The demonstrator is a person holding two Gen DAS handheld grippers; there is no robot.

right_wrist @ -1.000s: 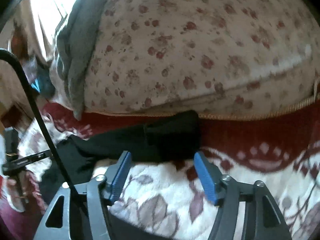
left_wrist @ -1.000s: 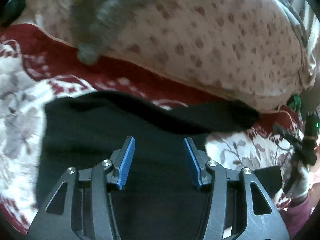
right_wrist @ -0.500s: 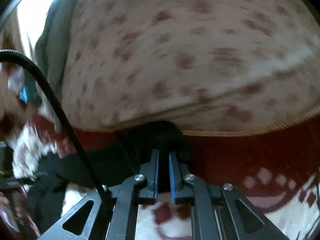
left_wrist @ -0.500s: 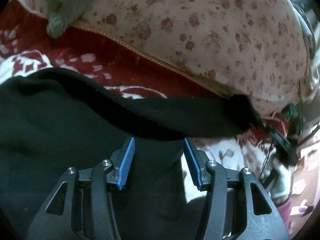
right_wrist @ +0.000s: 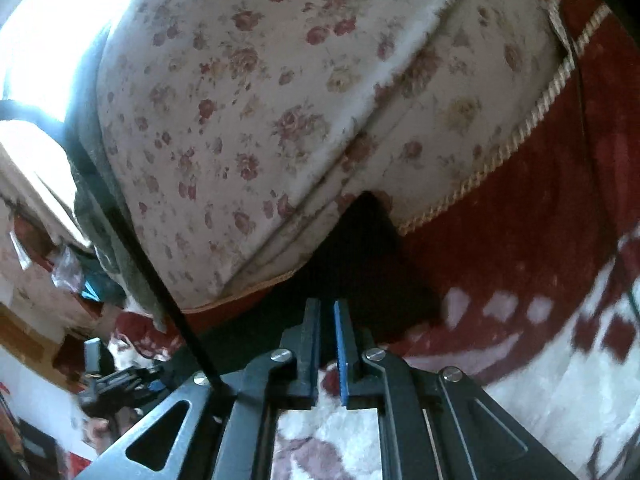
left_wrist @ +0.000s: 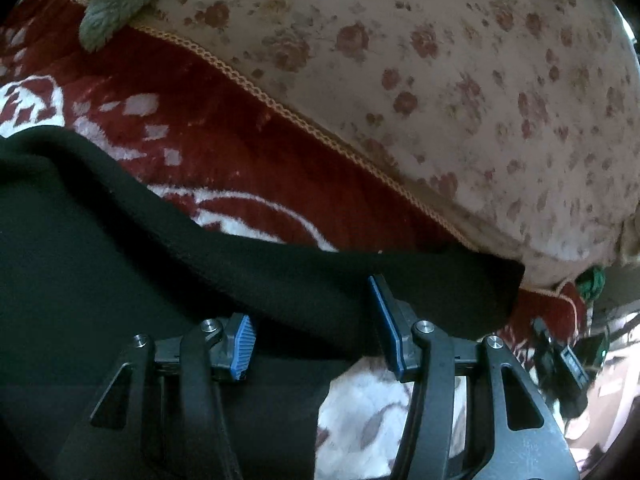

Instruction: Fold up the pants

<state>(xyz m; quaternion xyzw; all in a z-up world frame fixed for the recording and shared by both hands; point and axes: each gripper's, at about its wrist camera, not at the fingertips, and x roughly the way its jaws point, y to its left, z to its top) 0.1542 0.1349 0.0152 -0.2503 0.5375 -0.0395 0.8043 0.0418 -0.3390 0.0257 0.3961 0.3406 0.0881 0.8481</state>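
The black pants (left_wrist: 100, 248) lie on a red and white patterned blanket (left_wrist: 224, 160). A black leg band (left_wrist: 360, 280) runs rightward across the left wrist view. My left gripper (left_wrist: 312, 312) is open, its blue pads either side of that band, the left pad partly hidden under the cloth. In the right wrist view my right gripper (right_wrist: 327, 320) is shut on the end of the black pants leg (right_wrist: 360, 248), which is lifted against the floral pillow.
A large floral pillow (left_wrist: 460, 92) (right_wrist: 260, 120) lies along the far side of the blanket. A grey-green cloth (left_wrist: 116, 4) hangs over its left end. Clutter and a black cable (right_wrist: 132, 240) are at the left in the right wrist view.
My right gripper closed on the pants leg end and lifted it toward the pillow. My left gripper moved forward to the leg band, which now covers its left pad.
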